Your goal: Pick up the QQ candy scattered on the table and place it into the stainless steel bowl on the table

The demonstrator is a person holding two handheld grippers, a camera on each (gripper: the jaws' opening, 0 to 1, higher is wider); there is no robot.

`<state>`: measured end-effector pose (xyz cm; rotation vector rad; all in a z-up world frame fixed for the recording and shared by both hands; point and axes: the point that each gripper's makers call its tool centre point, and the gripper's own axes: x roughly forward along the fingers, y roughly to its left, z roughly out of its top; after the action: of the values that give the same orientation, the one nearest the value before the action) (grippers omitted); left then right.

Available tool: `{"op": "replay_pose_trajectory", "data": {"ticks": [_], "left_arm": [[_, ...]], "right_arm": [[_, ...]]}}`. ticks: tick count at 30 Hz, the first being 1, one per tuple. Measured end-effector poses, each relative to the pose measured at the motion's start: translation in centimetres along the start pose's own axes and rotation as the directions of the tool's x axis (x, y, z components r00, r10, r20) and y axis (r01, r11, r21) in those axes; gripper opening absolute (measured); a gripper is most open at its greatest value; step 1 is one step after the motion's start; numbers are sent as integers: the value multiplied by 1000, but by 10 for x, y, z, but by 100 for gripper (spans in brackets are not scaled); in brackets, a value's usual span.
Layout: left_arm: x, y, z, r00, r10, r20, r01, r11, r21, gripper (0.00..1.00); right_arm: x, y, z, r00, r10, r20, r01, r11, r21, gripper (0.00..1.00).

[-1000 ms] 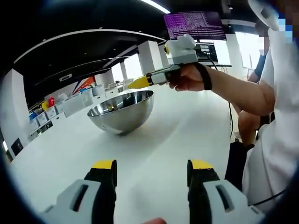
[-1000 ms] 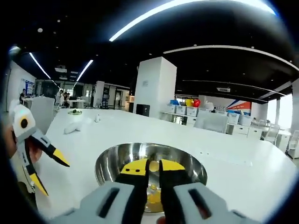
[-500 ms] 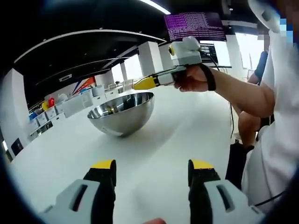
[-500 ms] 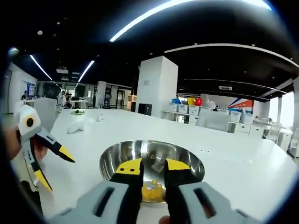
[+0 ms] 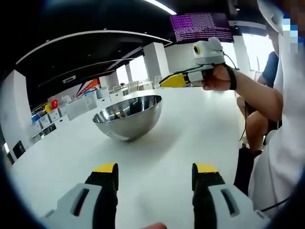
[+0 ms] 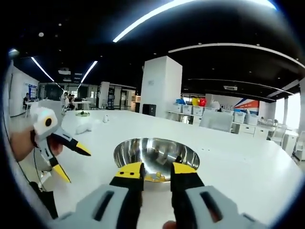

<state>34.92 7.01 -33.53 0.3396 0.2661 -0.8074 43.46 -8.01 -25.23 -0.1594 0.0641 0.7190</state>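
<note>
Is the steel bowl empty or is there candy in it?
Not empty. In the right gripper view, yellow candy lies at the bottom of the upright steel bowl.

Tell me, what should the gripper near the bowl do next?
Probably pull back and look for more candy. The right gripper is open and empty, and yellow candy already lies inside the bowl. No loose candy shows on the table nearby.

The bench (image 5: pixel 190 129) is plain white. The stainless steel bowl (image 5: pixel 127 116) is mirror-bright silver, and the candy (image 6: pixel 155 177) inside it is yellow. The left tongs (image 5: pixel 155 174) and the right tongs (image 6: pixel 155 171) are grey with black jaws and yellow tips. The person's sleeve (image 5: pixel 286 157) is white, and the screen (image 5: pixel 201 26) shows purple with pale text.
</note>
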Motion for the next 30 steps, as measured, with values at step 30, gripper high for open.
{"op": "replay_pose_trajectory", "data": {"ticks": [30], "left_arm": [[-3, -5, 0, 1000, -11, 2, 11, 1000, 18, 63]], "right_arm": [[-71, 23, -40, 999, 21, -40, -18, 997, 70, 27]]}}
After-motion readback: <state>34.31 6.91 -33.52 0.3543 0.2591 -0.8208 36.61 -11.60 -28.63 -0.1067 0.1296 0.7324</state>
